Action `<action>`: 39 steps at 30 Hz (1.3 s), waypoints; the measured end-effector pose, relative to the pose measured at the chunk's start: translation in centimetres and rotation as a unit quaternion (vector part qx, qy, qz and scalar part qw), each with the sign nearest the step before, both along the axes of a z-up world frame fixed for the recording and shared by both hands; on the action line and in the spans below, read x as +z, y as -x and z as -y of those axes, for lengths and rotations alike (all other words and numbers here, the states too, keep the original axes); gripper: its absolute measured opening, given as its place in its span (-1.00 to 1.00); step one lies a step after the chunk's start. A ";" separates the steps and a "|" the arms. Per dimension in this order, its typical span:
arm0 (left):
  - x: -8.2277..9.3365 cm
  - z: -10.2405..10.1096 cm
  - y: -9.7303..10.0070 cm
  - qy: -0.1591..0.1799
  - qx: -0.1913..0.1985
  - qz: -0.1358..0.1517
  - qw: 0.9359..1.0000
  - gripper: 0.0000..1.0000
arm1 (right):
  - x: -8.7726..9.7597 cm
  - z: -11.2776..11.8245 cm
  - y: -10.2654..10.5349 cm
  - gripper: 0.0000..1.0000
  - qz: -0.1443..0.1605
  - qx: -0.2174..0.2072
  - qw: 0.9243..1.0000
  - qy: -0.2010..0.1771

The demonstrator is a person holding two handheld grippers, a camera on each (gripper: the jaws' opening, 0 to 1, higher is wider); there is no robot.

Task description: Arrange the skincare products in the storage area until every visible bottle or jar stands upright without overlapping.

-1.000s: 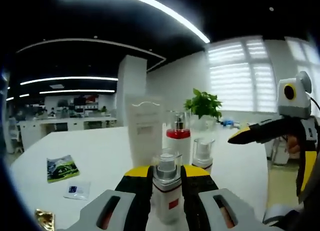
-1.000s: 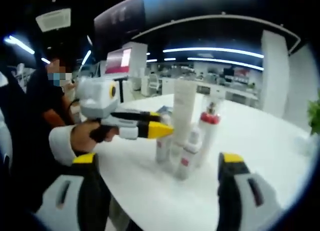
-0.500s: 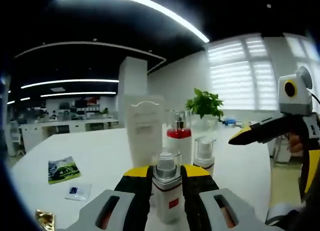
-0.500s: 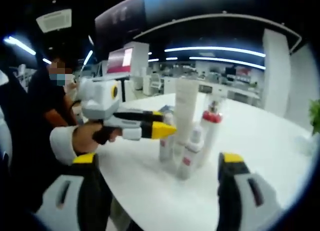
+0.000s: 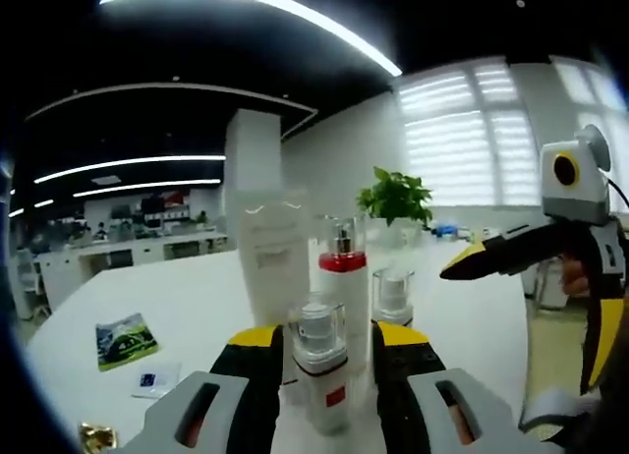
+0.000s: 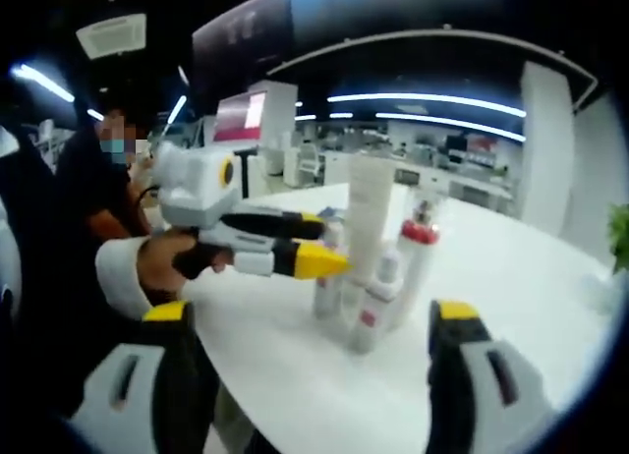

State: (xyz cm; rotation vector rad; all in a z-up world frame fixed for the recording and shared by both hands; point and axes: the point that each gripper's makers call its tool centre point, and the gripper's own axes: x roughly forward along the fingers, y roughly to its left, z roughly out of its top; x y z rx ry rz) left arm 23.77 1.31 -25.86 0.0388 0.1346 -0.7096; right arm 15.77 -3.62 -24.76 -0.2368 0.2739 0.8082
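Skincare products: 3 bottles [image 5: 321, 366], 1 tube [image 5: 268, 257], upright, clustered.

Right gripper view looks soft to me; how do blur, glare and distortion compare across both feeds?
Right gripper view: soft throughout, the tall white tube and red-collared pump bottle smeared, labels unreadable, ceiling strips bowed by the fisheye. Left gripper view: sharper up close, the small white spray bottle with a red label fairly crisp between the jaws; the blinds blow out white and the ceiling strip glares.
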 end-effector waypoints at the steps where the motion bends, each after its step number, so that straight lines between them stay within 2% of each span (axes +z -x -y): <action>1: -0.1 -0.1 0.1 -0.001 0.000 -0.002 1.000 -0.27 | 0.0 0.0 0.0 1.00 0.000 0.000 1.000 0.000; 10: -1.9 -1.6 1.1 -0.012 -0.005 -0.026 1.000 -0.27 | 0.4 0.0 0.1 1.00 0.009 0.000 1.000 0.002; 15: -3.1 -1.7 1.5 -0.011 -0.016 -0.049 0.999 -0.34 | 0.6 -0.3 0.3 1.00 0.014 0.007 1.000 -0.001; 20: -4.0 -1.1 1.8 -0.026 -0.025 -0.060 0.998 -0.39 | 0.5 -0.6 0.4 1.00 0.011 0.011 1.000 0.002; 28: -4.3 -0.4 2.4 -0.036 -0.036 -0.057 0.997 -0.39 | 0.4 -0.4 0.4 1.00 0.010 0.010 1.000 0.000; 36: -4.4 -0.7 2.4 -0.038 -0.031 -0.056 0.997 -0.39 | 0.4 -0.1 0.3 1.00 0.012 0.007 1.000 0.002; 38: -4.1 -1.3 2.3 -0.036 -0.023 -0.053 0.998 -0.38 | 0.9 -0.1 0.2 0.96 0.023 0.003 1.000 -0.002; 39: -3.8 -1.6 2.3 -0.032 -0.020 -0.052 0.998 -0.37 | 2.1 -0.1 -0.2 0.95 0.051 0.000 0.999 -0.016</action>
